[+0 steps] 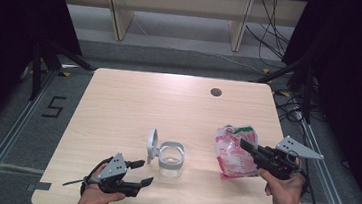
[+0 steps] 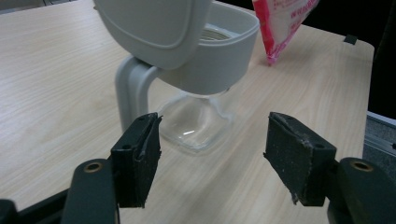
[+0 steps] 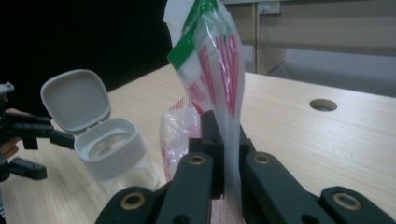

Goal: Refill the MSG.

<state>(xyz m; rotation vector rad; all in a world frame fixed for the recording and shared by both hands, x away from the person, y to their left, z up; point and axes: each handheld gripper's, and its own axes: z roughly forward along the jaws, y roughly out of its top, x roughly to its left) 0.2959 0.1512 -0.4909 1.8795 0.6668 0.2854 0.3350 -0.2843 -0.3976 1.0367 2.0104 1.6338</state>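
A clear jar (image 1: 170,164) with a grey collar and a flipped-up grey lid (image 1: 152,144) stands near the table's front middle. In the left gripper view the jar (image 2: 198,121) is just beyond my open left gripper (image 2: 212,161). From above, that left gripper (image 1: 141,172) lies low on the table to the jar's left, jaws spread. A pink, white and green plastic bag (image 1: 234,150) hangs at the right, pinched by my right gripper (image 1: 245,144). Up close the bag (image 3: 217,70) rises between the closed black jaws of the right gripper (image 3: 223,140), with the jar (image 3: 114,154) to its left.
The light wooden table (image 1: 133,102) has a small round hole (image 1: 215,92) near its far edge. Black curtains flank both sides, and cables lie on the floor at the far right. Rails run along the floor beside the table.
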